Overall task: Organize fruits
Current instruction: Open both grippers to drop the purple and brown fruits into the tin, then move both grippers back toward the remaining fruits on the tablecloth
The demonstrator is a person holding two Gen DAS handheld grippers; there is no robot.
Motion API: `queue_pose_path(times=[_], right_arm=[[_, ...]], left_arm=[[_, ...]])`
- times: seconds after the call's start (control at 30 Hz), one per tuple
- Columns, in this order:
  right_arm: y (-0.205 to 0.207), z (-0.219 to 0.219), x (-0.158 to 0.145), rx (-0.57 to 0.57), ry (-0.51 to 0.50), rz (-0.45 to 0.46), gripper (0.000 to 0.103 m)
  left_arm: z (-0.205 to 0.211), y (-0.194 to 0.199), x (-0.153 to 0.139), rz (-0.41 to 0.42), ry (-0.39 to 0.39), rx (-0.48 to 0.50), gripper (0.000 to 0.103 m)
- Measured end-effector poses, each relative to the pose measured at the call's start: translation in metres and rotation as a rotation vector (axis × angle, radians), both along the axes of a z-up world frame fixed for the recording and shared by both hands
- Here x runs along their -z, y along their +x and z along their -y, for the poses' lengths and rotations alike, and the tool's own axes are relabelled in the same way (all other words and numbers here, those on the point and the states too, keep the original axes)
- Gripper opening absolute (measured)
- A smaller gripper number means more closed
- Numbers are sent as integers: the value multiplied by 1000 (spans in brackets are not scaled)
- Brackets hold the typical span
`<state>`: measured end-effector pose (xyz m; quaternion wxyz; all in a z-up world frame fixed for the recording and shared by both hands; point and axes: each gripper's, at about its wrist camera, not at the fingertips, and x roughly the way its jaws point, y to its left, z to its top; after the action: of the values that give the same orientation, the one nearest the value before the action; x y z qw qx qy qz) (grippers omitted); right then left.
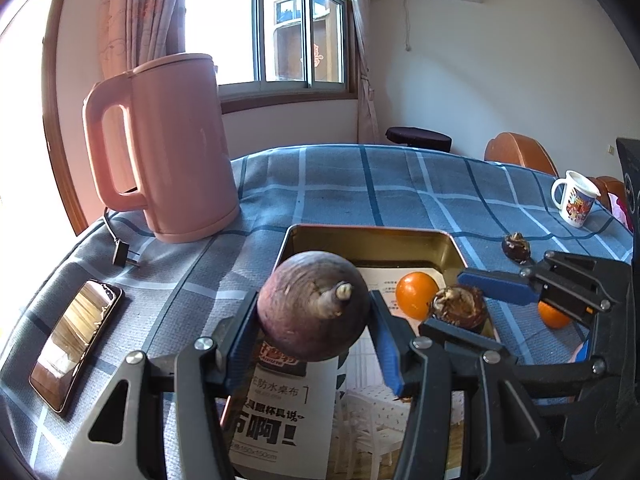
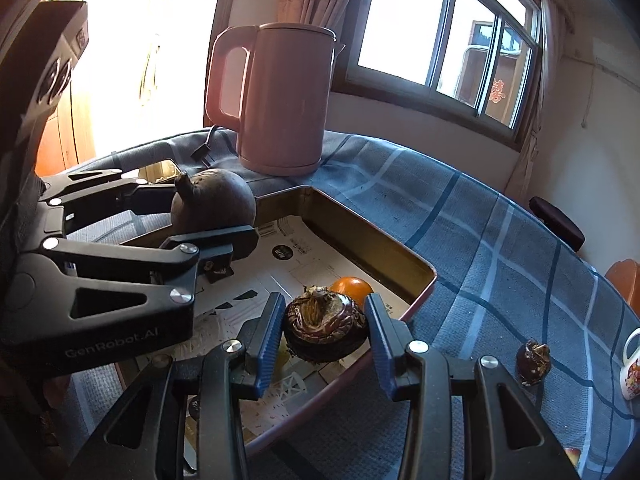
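My left gripper (image 1: 312,320) is shut on a large round purple-brown fruit (image 1: 312,304), held just above the near left corner of a gold tin tray (image 1: 368,232) lined with printed paper. In the right wrist view the same fruit (image 2: 212,200) shows at the left, clamped in that gripper (image 2: 208,216). A dark, knobbly water chestnut (image 2: 326,328) rests on the tray's paper between the blue pads of my right gripper (image 2: 326,340), and a thin gap shows beside the pads. An orange (image 2: 352,286) lies in the tray just behind it.
A second small water chestnut (image 1: 516,246) and another orange (image 1: 554,314) lie on the blue checked cloth right of the tray. A printed mug (image 1: 574,200) stands at the far right. A pink kettle (image 1: 172,148), its plug (image 1: 122,252) and a phone (image 1: 76,340) are on the left.
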<state>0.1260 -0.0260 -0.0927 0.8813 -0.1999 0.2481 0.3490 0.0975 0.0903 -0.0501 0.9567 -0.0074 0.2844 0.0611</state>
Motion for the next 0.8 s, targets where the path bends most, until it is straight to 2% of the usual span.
queue_pose_path(times=[0.07, 0.13, 0.27, 0.33, 0.5, 0.7, 0.8], right_arm=[[2, 2, 0, 11, 6, -7, 72], [3, 7, -2, 24, 28, -10, 73], [-2, 22, -6, 67, 50, -1, 73], [-8, 39, -10, 104, 62, 22, 73], [-29, 113, -22, 231, 130, 58, 73], [-44, 202, -16, 437, 142, 39, 73], [-45, 226, -7, 501, 136, 7, 73]], left_arm=[[0, -3, -2, 19, 10, -16, 58], [1, -6, -3, 31, 19, -17, 65], [6, -16, -10, 77, -18, 11, 66], [12, -22, -15, 106, -14, 22, 72], [40, -31, -25, 150, -1, 89, 76], [80, -28, -21, 125, 12, 193, 76], [100, -25, -17, 106, 29, 238, 76]])
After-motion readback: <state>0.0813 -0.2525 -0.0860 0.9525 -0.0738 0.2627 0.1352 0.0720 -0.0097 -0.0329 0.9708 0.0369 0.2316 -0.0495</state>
